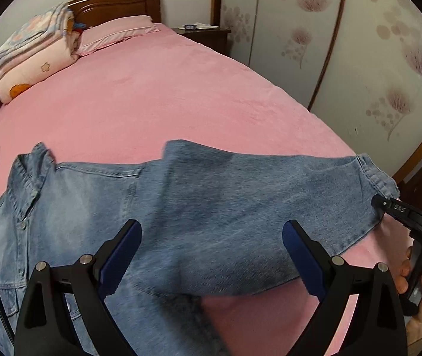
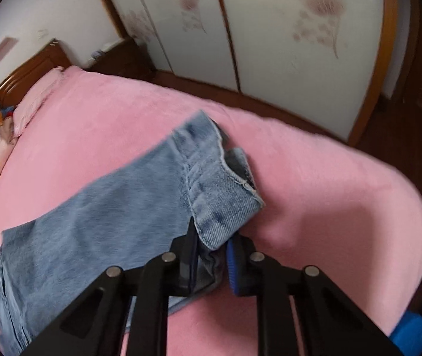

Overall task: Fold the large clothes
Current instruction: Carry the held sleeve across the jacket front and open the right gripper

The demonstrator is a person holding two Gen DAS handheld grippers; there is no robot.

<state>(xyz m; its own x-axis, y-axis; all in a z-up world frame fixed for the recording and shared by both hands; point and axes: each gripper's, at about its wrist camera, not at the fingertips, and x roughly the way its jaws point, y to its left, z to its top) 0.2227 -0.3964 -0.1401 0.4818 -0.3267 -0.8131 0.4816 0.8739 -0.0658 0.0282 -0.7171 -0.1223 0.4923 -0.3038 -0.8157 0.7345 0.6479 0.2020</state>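
Note:
A blue denim jacket [image 1: 98, 207] lies on the pink bed, collar to the left. Its sleeve [image 1: 255, 201] stretches to the right, lifted off the bed. My left gripper [image 1: 211, 243] is open and empty, hovering over the base of the sleeve. My right gripper [image 2: 211, 252] is shut on the sleeve cuff [image 2: 225, 204] and holds it up; it also shows in the left wrist view [image 1: 389, 204] at the sleeve's far right end.
The pink bed [image 1: 166, 95] stretches back to a wooden headboard [image 1: 115, 6] with a pink pillow [image 1: 115, 32] and a folded quilt [image 1: 32, 56]. A nightstand [image 1: 208, 34] and floral wardrobe doors [image 1: 374, 44] stand to the right.

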